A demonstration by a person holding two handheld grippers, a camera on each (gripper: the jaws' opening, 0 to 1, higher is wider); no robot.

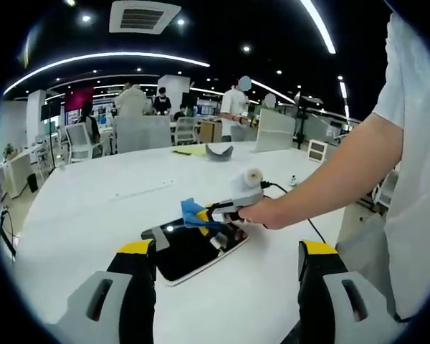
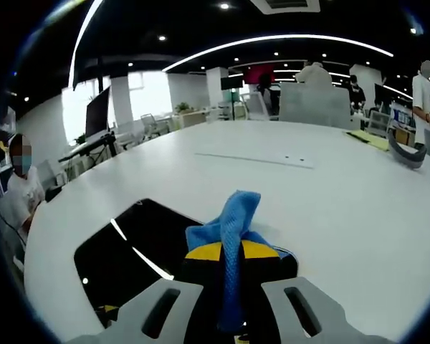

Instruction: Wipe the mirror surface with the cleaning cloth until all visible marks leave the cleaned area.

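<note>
Item: mirror [image 1: 193, 251], a dark rectangular panel with a pale rim, lying flat on the white table [image 1: 93, 208] near its front edge. Item: cleaning cloth [image 2: 233, 222], blue mesh, bunched and pinched upright between the closed jaws of the right gripper [image 2: 231, 287]; it stands at the mirror's right-hand edge as that gripper's camera looks, and whether it touches the glass cannot be told. Item: left gripper [image 1: 226, 283], yellow-tipped jaws spread wide and carrying nothing, hovering just short of the mirror's near side. Risk, as a judgement: the cloth is gripped by a small fold, so a firm stroke across the mirror could pull it loose; with nothing seen steadying the mirror, the panel might slide on the smooth table toward the front edge; the wad meets the mirror on a narrow patch, so marks could be passed over. View differences: the left gripper view presents the right gripper [image 1: 226, 215] from outside, with the person's hand [image 1: 265, 213] and forearm reaching over the mirror, a dark cable [image 1: 312, 226] beyond the mirror, and people standing well behind it. The right gripper view presents the cloth's weave close up, ceiling lights reflected as streaks in the mirror [image 2: 129, 251], and a seated person far to the mirror's left.
</note>
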